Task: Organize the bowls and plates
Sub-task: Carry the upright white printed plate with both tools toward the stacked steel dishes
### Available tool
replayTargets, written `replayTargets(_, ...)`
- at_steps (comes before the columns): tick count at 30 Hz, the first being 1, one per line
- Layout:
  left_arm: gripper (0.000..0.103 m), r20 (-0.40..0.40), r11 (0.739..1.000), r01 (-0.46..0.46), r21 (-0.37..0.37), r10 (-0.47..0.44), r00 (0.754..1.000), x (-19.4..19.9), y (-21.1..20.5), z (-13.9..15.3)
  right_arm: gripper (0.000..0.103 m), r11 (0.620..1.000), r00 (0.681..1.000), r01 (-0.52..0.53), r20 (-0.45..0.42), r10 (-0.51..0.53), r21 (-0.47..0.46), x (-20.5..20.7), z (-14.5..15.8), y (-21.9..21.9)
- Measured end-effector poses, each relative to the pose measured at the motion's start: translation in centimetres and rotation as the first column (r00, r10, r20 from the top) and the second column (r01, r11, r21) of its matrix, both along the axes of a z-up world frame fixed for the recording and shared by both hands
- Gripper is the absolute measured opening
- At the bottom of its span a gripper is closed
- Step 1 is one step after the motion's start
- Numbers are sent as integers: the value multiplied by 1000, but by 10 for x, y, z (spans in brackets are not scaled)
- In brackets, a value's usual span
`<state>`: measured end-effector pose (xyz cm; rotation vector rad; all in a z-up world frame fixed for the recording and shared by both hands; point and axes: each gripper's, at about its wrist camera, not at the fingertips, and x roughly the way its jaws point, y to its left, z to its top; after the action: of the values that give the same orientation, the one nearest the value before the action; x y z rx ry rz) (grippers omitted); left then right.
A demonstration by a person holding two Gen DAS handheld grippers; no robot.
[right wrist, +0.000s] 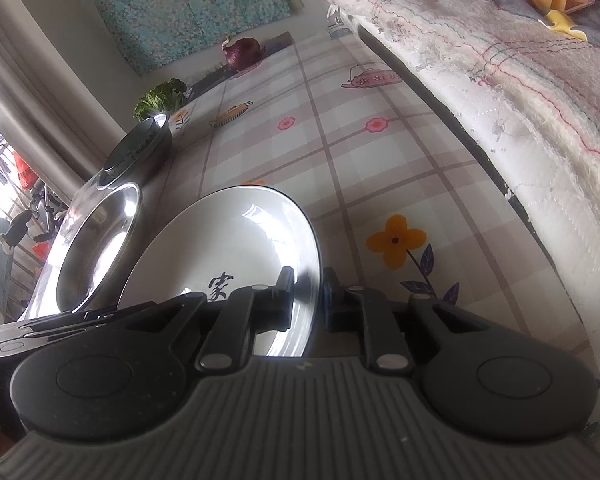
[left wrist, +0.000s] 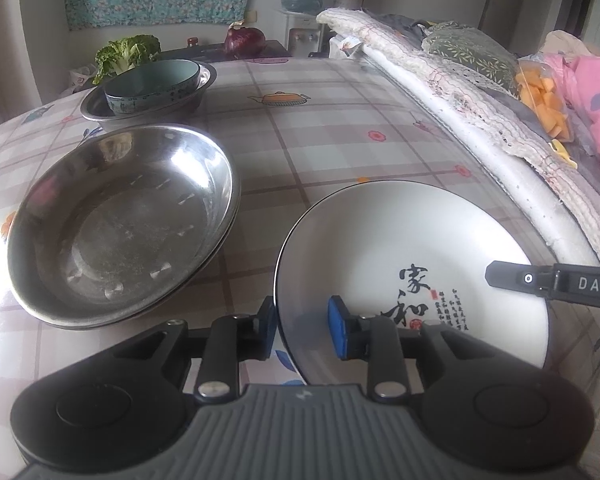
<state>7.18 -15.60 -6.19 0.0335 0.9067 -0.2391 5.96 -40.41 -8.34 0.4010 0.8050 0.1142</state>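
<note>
The left wrist view looks from above, down and forward over the table (left wrist: 320, 128), close to the white plate (left wrist: 400, 240); the right wrist view sits low, tilted, beside that plate (right wrist: 236, 248); both share the steel basin (left wrist: 120, 224)

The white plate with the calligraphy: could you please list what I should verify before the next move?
1. Rim of the white plate lies between the fingers of the left gripper: ok.
2. The left gripper is shut on the rim: not ok, its jaws stand open.
3. Rim lies between the fingers of the right gripper: ok.
4. Firm hold by the right gripper: cannot tell.
5. The steel plates lie apart from the white plate: ok.
</note>
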Motion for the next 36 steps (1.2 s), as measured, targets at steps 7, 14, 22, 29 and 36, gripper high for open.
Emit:
replayTargets(7, 28, 7, 1000, 1, -3, -1, 1000, -1, 0, 3, 13, 1000, 1000, 2, 3, -2, -4, -1, 2, -1)
replayTargets(14, 28, 17, 1000, -1, -2, 1, 1000, -3, 0, 6, 13, 1000, 1000, 3, 4, -3, -7, -1, 4, -1)
replayTargets(22, 28, 24, 1000, 1, -1, -1, 1000, -3, -1, 8, 13, 1000, 1000, 3, 4, -3, -6, -1, 5, -2)
replayTargets(29, 28, 32, 1000, 4, -12, -4, 999, -5, 1, 7, 13, 1000, 1000, 10, -7, -10, 2, -1, 2, -3)
replayTargets(36, 28, 33, 999, 6, -33, -5, 999, -5, 2, 7, 14, 1000, 1000, 16, -20, -16, 18, 0, -3, -5)
